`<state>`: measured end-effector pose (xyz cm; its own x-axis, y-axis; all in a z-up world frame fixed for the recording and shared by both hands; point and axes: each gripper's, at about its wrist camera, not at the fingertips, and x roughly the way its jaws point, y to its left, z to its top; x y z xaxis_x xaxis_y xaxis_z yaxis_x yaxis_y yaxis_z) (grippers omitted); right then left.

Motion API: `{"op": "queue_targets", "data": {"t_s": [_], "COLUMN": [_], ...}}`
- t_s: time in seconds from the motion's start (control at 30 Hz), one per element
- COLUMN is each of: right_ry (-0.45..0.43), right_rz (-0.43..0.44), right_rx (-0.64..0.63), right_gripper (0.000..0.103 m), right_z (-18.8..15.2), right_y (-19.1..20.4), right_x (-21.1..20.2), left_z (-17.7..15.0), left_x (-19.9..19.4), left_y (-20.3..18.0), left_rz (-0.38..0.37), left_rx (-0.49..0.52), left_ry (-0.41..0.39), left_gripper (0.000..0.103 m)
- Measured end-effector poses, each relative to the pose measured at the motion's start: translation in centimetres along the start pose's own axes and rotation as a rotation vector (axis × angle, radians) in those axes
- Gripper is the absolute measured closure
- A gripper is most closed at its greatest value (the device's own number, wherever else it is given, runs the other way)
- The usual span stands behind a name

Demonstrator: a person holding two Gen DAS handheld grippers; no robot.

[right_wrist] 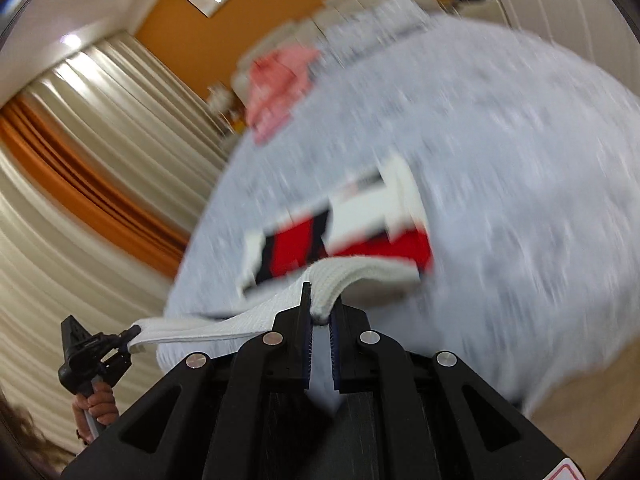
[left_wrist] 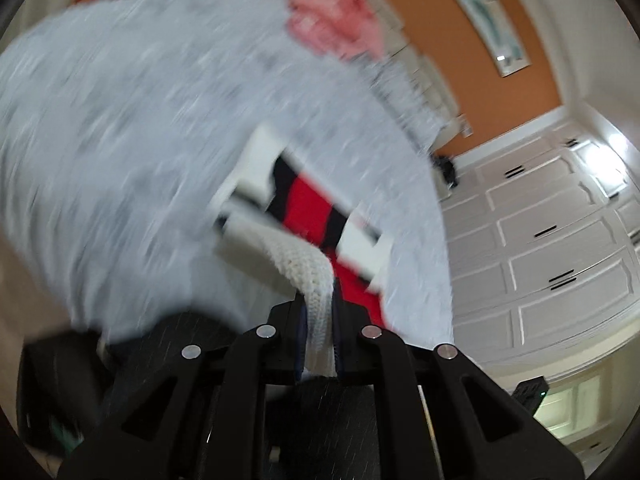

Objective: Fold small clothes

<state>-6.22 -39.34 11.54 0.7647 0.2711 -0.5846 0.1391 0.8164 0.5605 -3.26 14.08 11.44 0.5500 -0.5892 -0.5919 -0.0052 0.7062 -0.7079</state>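
Pale grey speckled bed [left_wrist: 140,128], motion-blurred, filling most of both views. On its far side, a crumpled pink garment [left_wrist: 336,24]. Nearer, a small knitted garment [left_wrist: 304,204] in red, black and white, hanging above the bedcover by its white ribbed hem. Left gripper [left_wrist: 319,328] pinching one end of that hem; right gripper [right_wrist: 320,316] pinching the other end, hem stretched between them.

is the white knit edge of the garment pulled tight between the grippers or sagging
Nearly taut: the white knit edge spans from left gripper to right gripper.
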Motion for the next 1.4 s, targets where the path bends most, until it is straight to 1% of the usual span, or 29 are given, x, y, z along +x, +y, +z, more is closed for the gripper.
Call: {"op": "queue_targets", "data": {"t_s": [0.03,0.1,0.17,0.2,0.23,0.27,0.3,0.33,0.37,0.43,0.5,0.6,0.63,0.8,0.87,0.9,0.93,0.97,1.0,1.03,1.07,1.1,1.13,1.17,1.2,1.23,1.3,1.33,1.4], "right_ry": [-0.014,-0.029,-0.036,-0.035,-0.033,-0.027,-0.020,-0.007,0.005,0.037,0.080,0.125,0.138,0.181,0.179,0.178,0.181,0.181,0.166,0.128,0.094,0.064,0.054,0.074,0.097,0.133,0.194,0.209,0.241], "right_rz": [0.002,0.004,-0.003,-0.005,-0.015,-0.021,-0.030,-0.046,-0.053,-0.080,-0.110,-0.143,-0.149,-0.194,-0.199,-0.197,-0.186,-0.171,-0.158,-0.158,-0.173,-0.187,-0.204,-0.211,-0.208,-0.211,-0.224,-0.223,-0.204], "right_rx": [-0.009,-0.010,-0.004,0.000,0.014,0.022,0.024,0.037,0.047,0.066,0.085,0.106,0.117,0.162,0.171,0.171,0.171,0.175,0.174,0.155,0.126,0.091,0.053,0.032,0.026,0.024,0.022,0.024,0.042], "right_gripper": [0.097,0.097,0.097,0.097,0.097,0.097,0.097,0.097,0.097,0.097,0.097,0.097,0.097,0.097,0.099,0.099,0.096,0.094,0.089,0.079,0.070,0.057,0.052,0.052,0.052,0.052,0.052,0.052,0.052], "right_z": [1.2,3.5,6.2,6.8,8.0,8.7,9.2,10.0,10.3,10.9,11.2,10.9,10.8,10.0,9.9,10.0,10.3,10.6,10.9,11.1,11.1,10.9,10.1,9.0,8.0,6.1,2.4,1.2,-1.1], "right_y": [0.1,0.1,-0.4,-0.5,-1.1,-1.6,-2.2,-3.1,-3.7,-5.3,-7.2,-9.5,-10.3,-13.4,-13.8,-13.7,-13.5,-13.2,-12.8,-12.1,-11.6,-11.1,-10.6,-10.6,-10.7,-11.0,-11.4,-11.5,-11.8], "right_x": [1.1,3.9,7.8,8.9,11.2,12.8,13.9,16.3,17.6,21.2,25.0,28.9,30.0,34.4,35.0,35.2,35.0,34.5,33.8,32.1,30.7,29.1,27.4,26.3,25.6,24.8,23.4,22.9,22.3], "left_z": [2.1,5.0,7.8,8.7,9.8,11.3,12.1,13.0,14.0,15.2,15.7,16.6,16.8,17.2,17.1,17.0,17.1,17.2,17.4,17.8,18.3,18.6,18.6,18.4,18.0,17.0,15.1,13.4,11.0], "left_x": [1.2,3.5,6.6,7.7,9.2,11.4,12.8,14.7,16.9,20.8,23.5,27.9,29.5,33.9,35.1,35.7,36.2,36.4,36.5,36.3,35.3,33.6,32.6,30.8,29.5,28.0,26.3,25.3,24.4], "left_y": [-1.1,-2.3,-3.1,-3.1,-3.1,-3.1,-3.0,-2.6,-2.0,-0.7,0.5,2.4,3.2,6.4,6.9,6.7,6.2,6.0,5.9,6.1,6.2,6.1,5.9,5.5,5.2,5.1,5.7,6.8,8.4], "left_rz": [-0.006,0.020,0.060,0.071,0.089,0.117,0.137,0.160,0.189,0.238,0.273,0.332,0.355,0.417,0.427,0.439,0.454,0.450,0.436,0.403,0.339,0.294,0.282,0.290,0.308,0.330,0.337,0.336,0.308], "left_rx": [0.027,0.061,0.072,0.071,0.068,0.074,0.076,0.077,0.072,0.070,0.055,0.051,0.052,0.028,0.037,0.065,0.100,0.115,0.113,0.083,0.030,-0.005,-0.004,0.021,0.055,0.109,0.134,0.117,0.078], "left_ry": [-0.033,-0.080,-0.114,-0.118,-0.126,-0.129,-0.126,-0.116,-0.106,-0.076,-0.051,-0.015,-0.002,0.038,0.034,0.030,0.025,0.022,0.023,0.031,0.028,-0.003,-0.030,-0.065,-0.077,-0.063,-0.028,0.011,0.077], "left_gripper": [0.094,0.094,0.094,0.094,0.094,0.094,0.094,0.094,0.093,0.093,0.093,0.093,0.093,0.093,0.093,0.091,0.091,0.089,0.085,0.083,0.078,0.067,0.059,0.043,0.037,0.037,0.036,0.036,0.036]}}
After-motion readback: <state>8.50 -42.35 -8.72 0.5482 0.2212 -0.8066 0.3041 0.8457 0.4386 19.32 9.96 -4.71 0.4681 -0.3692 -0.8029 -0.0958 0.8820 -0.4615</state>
